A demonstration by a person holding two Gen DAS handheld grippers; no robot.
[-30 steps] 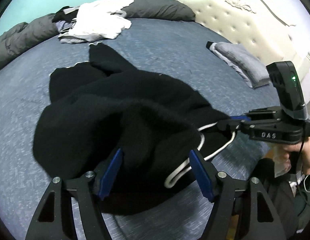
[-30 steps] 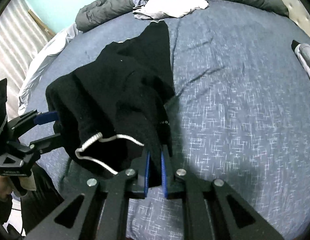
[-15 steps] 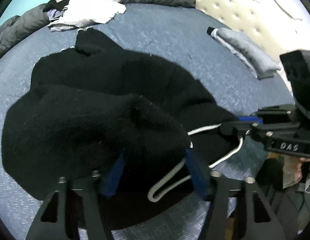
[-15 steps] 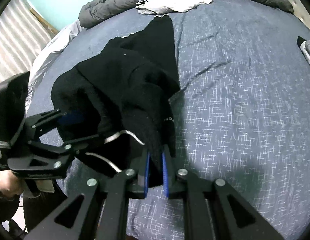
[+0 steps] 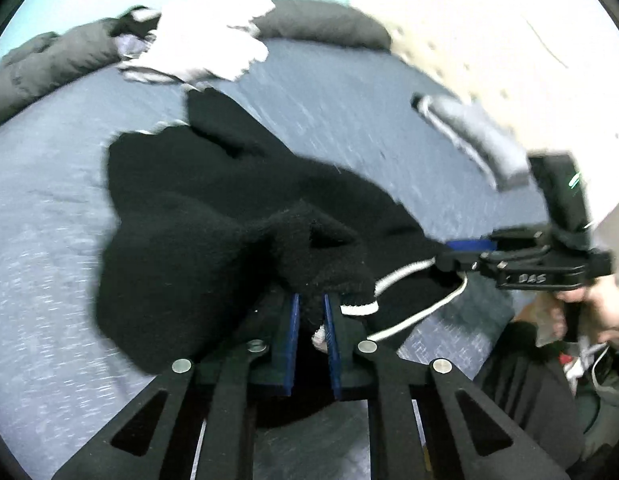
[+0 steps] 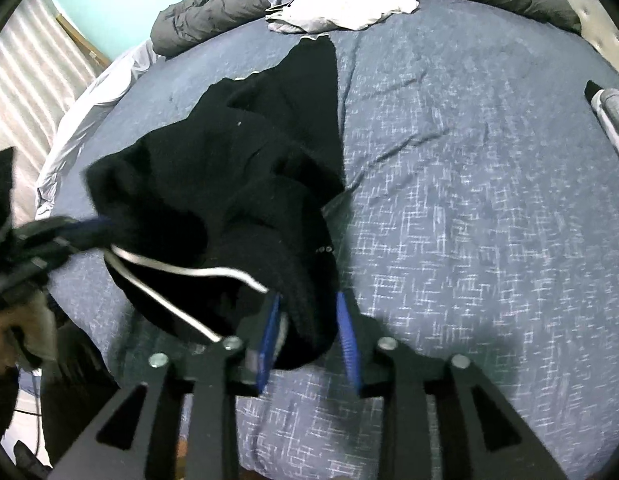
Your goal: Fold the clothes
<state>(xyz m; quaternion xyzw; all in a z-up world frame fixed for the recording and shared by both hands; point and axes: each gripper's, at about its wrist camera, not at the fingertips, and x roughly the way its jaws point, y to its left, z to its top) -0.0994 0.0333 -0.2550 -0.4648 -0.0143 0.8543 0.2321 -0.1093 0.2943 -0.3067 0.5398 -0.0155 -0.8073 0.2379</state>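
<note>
A black fleece garment [image 5: 209,208] with a white drawstring [image 5: 405,272] lies bunched on the blue bedcover [image 6: 469,200], its near edge lifted. My left gripper [image 5: 311,312] is shut on a fold of that edge. In the right wrist view the garment [image 6: 249,168] trails away up the bed, and the drawstring [image 6: 181,268] hangs between the two grippers. My right gripper [image 6: 307,308] is open, with black fabric still lying between its blue pads. Each gripper shows in the other's view: the right one [image 5: 445,256] at the garment's right end, the left one [image 6: 81,232] blurred at its left end.
A heap of white and grey clothes [image 5: 205,52] sits at the bed's far end against dark grey bedding [image 5: 325,24]. A folded grey garment [image 5: 473,136] lies by the cream headboard [image 5: 489,40]. A hand [image 5: 605,304] holds the right gripper off the bed's near edge.
My left gripper, open around the garment's edge a second ago, has shut on it. My right gripper's fingers, shut on the fabric before, have spread apart.
</note>
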